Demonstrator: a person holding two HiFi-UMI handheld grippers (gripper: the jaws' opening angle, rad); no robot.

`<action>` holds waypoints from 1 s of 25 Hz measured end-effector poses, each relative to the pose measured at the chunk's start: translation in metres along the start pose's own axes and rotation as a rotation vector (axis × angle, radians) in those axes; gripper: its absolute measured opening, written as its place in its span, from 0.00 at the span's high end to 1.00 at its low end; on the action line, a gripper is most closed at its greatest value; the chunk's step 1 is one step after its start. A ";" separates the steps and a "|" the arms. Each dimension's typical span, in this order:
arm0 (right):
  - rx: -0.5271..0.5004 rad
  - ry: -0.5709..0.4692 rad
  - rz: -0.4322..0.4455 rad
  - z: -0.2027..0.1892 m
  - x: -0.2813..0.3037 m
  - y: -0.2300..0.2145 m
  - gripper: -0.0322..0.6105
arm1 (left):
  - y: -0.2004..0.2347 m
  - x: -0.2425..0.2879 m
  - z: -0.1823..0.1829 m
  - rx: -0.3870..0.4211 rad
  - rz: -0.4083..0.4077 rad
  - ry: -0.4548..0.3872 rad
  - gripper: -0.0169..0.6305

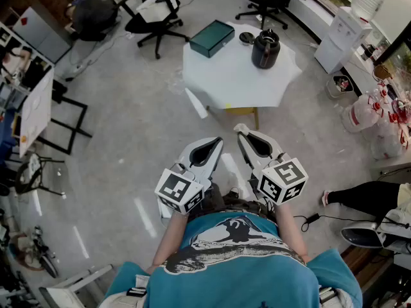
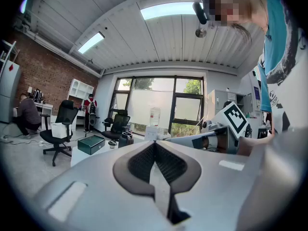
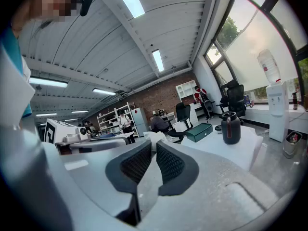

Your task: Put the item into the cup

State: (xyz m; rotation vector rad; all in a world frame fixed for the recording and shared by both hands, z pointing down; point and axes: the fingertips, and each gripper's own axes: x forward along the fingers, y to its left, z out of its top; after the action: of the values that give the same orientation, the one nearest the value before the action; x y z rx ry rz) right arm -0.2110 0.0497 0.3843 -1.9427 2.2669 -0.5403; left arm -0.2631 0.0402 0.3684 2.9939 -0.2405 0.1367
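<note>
A black lidded cup [image 1: 265,49] stands on the white table [image 1: 225,82] ahead, far from both grippers. It also shows in the right gripper view as the black cup [image 3: 230,127]. Both grippers are held close to my body, above the floor. My right gripper [image 1: 241,131] is shut on a small white crumpled item [image 3: 153,136] at its tips, and the item [image 1: 241,128] peeks out in the head view. My left gripper [image 1: 217,141] is beside it, jaws closed together with nothing between them, and its tips [image 2: 155,144] meet in its own view.
A dark green box [image 1: 212,37] and a small dark round thing [image 1: 246,38] lie on the table. Office chairs [image 1: 157,18] stand behind it and a water dispenser [image 1: 340,37] to the right. Someone's leg [image 1: 359,197] lies on the floor at right.
</note>
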 end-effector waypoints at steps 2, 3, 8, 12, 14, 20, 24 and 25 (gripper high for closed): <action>0.004 -0.002 -0.005 0.000 -0.002 0.000 0.90 | -0.003 -0.001 0.002 -0.001 0.004 0.003 0.97; 0.004 -0.002 -0.009 0.000 -0.004 -0.001 0.90 | -0.005 -0.001 0.002 -0.002 0.004 0.003 0.97; -0.006 0.005 -0.017 -0.007 -0.012 -0.002 0.90 | -0.015 -0.002 -0.003 -0.006 0.005 0.005 0.97; 0.019 0.004 -0.023 -0.014 -0.022 -0.004 0.90 | -0.023 -0.004 -0.008 -0.006 0.003 0.020 0.97; 0.035 0.003 -0.030 -0.016 -0.026 -0.006 0.90 | -0.026 -0.004 -0.011 -0.005 -0.005 0.032 0.97; 0.070 -0.012 -0.046 -0.018 -0.027 -0.011 0.90 | -0.024 -0.005 -0.011 -0.002 -0.009 0.053 0.97; 0.089 -0.015 -0.061 -0.020 -0.030 -0.019 0.90 | -0.025 0.004 -0.013 0.001 -0.027 0.073 0.97; 0.093 -0.013 -0.067 -0.021 -0.031 -0.022 0.90 | -0.026 0.008 -0.014 0.000 -0.034 0.077 0.97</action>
State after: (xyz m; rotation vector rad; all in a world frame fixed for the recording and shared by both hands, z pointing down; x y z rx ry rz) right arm -0.1911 0.0814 0.4066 -1.9767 2.1354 -0.6267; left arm -0.2517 0.0662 0.3794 2.9835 -0.1812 0.2483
